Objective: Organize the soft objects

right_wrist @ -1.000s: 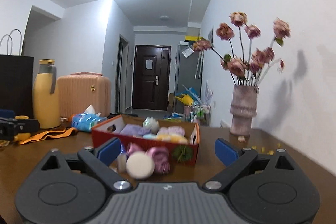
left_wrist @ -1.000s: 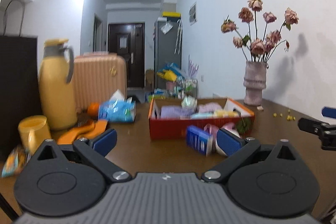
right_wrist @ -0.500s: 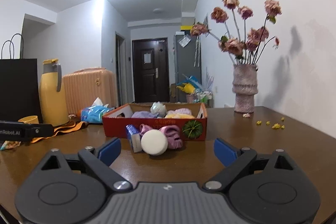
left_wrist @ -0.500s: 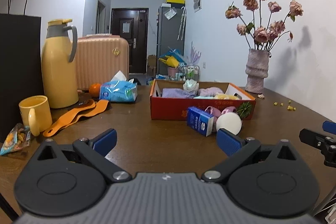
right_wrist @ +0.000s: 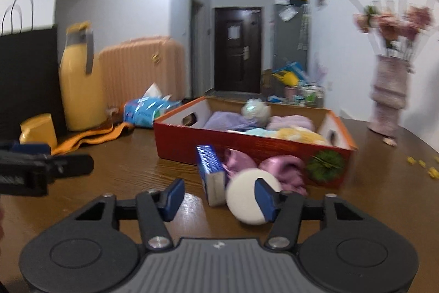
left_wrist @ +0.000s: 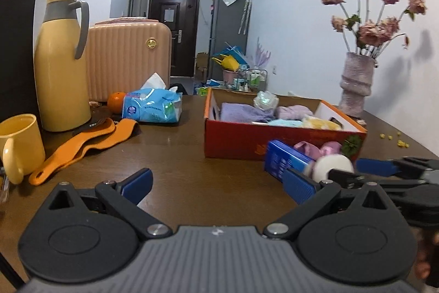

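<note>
I am holding my right gripper (right_wrist: pixel 219 198) low over the brown table (right_wrist: pixel 131 169), its blue fingers standing apart with nothing clamped between them; the white round puff (right_wrist: pixel 251 197) is lying on the table just ahead, partly behind the right-hand finger, though I cannot tell whether that finger is touching it. Just beside the puff a small blue box (right_wrist: pixel 210 169) is standing tilted, and pink satin pieces (right_wrist: pixel 285 169) are lying against the front wall of the red cardboard box (right_wrist: pixel 247 148). Inside that box, purple, pale blue and yellow soft things (right_wrist: pixel 290 132) are sitting together. My left gripper (left_wrist: pixel 218 183) is hovering above bare table with its fingers spread wide, gripping nothing, well apart from the puff (left_wrist: pixel 333 165). Off to my left a yellow thermos (left_wrist: pixel 61 67), a yellow mug (left_wrist: pixel 20 143), orange straps (left_wrist: pixel 87 140) and a blue tissue pack (left_wrist: pixel 152 105) are resting on the table; a vase of dried roses (left_wrist: pixel 356 84) is standing at the far right
</note>
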A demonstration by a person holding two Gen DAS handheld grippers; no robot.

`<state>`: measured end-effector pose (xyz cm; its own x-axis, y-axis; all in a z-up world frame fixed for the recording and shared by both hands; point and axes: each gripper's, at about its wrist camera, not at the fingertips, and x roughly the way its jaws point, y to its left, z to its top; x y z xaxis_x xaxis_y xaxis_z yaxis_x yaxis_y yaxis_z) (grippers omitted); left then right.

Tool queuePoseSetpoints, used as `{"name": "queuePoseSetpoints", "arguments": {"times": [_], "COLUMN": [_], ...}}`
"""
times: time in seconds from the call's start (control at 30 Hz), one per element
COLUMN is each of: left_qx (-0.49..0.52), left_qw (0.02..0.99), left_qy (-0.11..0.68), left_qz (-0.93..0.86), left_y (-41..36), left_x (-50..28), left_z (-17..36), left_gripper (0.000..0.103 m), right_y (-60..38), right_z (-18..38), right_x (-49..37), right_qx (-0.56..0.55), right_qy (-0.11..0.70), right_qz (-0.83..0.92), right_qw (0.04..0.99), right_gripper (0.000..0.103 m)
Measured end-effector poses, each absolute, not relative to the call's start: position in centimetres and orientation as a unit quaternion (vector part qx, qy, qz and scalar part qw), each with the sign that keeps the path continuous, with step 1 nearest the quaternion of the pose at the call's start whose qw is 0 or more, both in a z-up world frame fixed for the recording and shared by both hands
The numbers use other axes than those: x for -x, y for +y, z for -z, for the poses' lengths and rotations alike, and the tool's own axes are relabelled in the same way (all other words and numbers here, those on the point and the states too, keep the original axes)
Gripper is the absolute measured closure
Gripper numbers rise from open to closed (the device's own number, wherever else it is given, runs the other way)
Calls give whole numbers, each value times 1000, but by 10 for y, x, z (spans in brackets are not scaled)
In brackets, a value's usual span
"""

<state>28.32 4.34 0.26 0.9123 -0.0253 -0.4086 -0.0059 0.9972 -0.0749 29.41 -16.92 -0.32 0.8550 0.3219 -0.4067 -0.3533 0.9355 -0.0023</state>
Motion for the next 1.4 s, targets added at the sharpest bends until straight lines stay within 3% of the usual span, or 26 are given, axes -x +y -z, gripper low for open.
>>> {"name": "queuePoseSetpoints", "arguments": {"times": [0.17, 0.2, 0.23, 0.27, 0.53, 0.63, 0.97, 1.23, 1.27, 1.37, 1.4], "left_qx": [33, 35, 37, 38, 52, 59, 49, 30, 34, 33, 33], "left_qw": [977, 977, 976, 975, 969, 966, 949, 939, 937, 938, 939], "left_qy": [210, 212, 215, 217, 240, 249, 293, 321, 324, 326, 324], "left_qz": [-4, -6, -6, -5, 21, 37, 108, 122, 123, 111, 111], "left_y": [50, 50, 50, 51, 44, 35, -4, -38, -39, -38, -36], "left_x": [-307, -310, -311, -311, -296, -291, -273, -280, -282, -288, -289], "left_z": [-3, -2, -1, 0, 10, 14, 35, 50, 50, 51, 51], "left_gripper": [0, 0, 0, 0, 0, 0, 0, 0, 3, 28, 28], "right_y": [-142, -137, -135, -133, -141, -150, -219, -254, -256, -260, -262], "right_z": [11, 12, 13, 13, 24, 31, 24, 23, 22, 22, 22], "right_x": [-343, -349, -354, -355, -266, -229, -221, -245, -247, -252, -256], "right_qx": [71, 73, 73, 72, 166, 192, 84, 41, 40, 34, 32], "right_qy": [230, 231, 231, 232, 183, 196, 232, 224, 223, 221, 220], "right_qz": [-191, -190, -189, -190, -275, -279, -183, -134, -130, -126, -125], "right_qw": [952, 951, 952, 951, 929, 920, 952, 964, 965, 966, 967], "right_gripper": [58, 62, 80, 83, 82, 73, 53, 50, 46, 40, 38]}}
